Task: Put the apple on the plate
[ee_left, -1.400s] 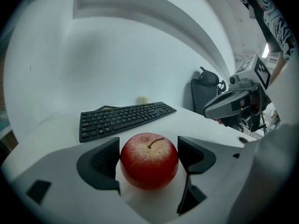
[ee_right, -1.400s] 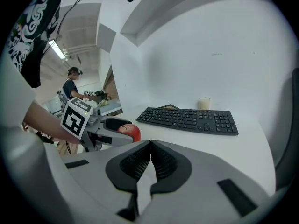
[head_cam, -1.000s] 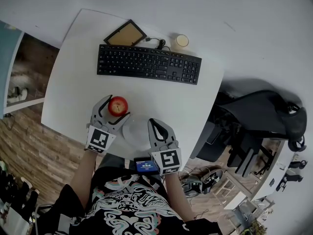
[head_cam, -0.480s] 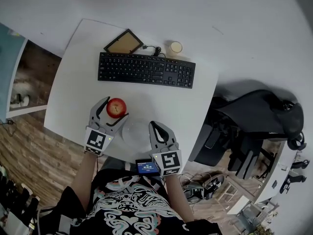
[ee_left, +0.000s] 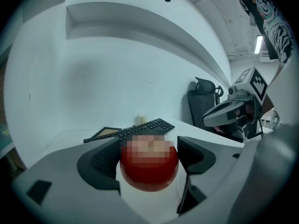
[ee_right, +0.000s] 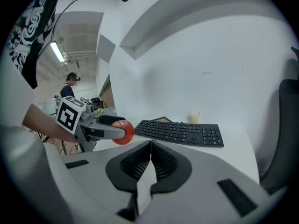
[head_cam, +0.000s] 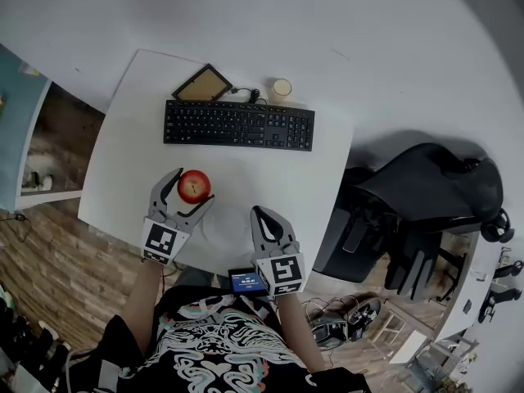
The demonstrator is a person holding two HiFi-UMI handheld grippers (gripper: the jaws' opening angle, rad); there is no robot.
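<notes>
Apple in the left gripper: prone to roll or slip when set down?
Probably rolls: the apple is round, and the plate looks shallow. Likely firm: the left gripper has its jaws on the apple's sides with no visible denting.

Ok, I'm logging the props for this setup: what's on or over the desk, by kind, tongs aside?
Keyboard: 1
Frame: 1
Cup: 1
Apple: 1
Plate: 1
Total: 5
</notes>
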